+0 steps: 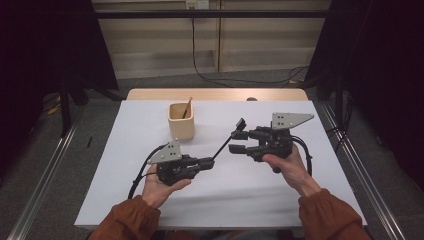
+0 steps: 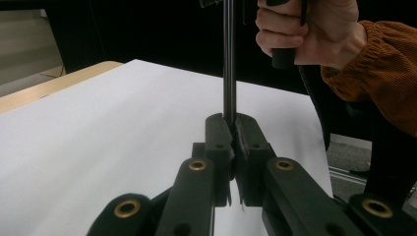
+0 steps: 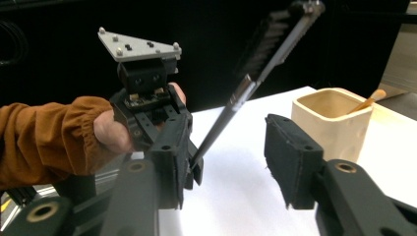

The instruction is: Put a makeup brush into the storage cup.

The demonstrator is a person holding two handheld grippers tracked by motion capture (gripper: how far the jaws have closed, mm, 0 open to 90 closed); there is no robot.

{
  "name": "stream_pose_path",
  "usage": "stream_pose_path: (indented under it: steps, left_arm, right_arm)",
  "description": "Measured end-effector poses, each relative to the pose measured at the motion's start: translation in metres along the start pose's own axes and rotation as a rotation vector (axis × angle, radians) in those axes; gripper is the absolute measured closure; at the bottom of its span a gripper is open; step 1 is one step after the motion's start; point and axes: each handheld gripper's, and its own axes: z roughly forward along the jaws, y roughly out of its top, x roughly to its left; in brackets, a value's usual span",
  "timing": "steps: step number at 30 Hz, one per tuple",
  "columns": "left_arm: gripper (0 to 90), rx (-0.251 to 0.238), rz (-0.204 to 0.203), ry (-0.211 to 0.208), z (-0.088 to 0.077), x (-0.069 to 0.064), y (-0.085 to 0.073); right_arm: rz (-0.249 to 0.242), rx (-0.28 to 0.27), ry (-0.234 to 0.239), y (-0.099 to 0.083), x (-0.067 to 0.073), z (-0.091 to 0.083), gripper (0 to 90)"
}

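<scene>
**Desk:** Claw status for the caption?

**Operator:** Left claw is clamped tight on the lower end of a thin dark rod; from its own camera I see both pads pinching the rod, which rises straight up out of them. My right claw stands part open around the rod's upper end, and I cannot tell whether either pad touches it. Along that claw's own jaws, the rod slants up between the two pads with a gap on each side.

**Desk:** Where does the rod sit in the scene?

**Operator:** It hangs in the air above the middle of the white tabletop, bridging my two claws and slanting up from left to right. Just behind it stands a cream square cup with a wooden stick leaning inside. Orange sleeves frame the bottom edge.
</scene>
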Motion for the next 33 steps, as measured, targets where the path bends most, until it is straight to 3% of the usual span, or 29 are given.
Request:
stream_pose_path:
  steps: [12, 17, 33]
  left_arm:
    - [85.9, 0.021, 0.001, -0.001, 0.002, 0.002, -0.004]
    - [85.9, 0.029, 0.002, -0.009, 0.005, 0.002, -0.007]
    - [83.2, 0.041, 0.02, 0.023, 0.006, 0.007, -0.013]
  right_arm:
    - [0.027, -0.025, 0.016, 0.002, -0.004, -0.001, 68.4]
    - [0.041, -0.017, 0.024, 0.0, -0.008, -0.001, 79.1]
    - [0.093, -0.01, 0.094, -0.004, -0.011, 0.002, 85.0]
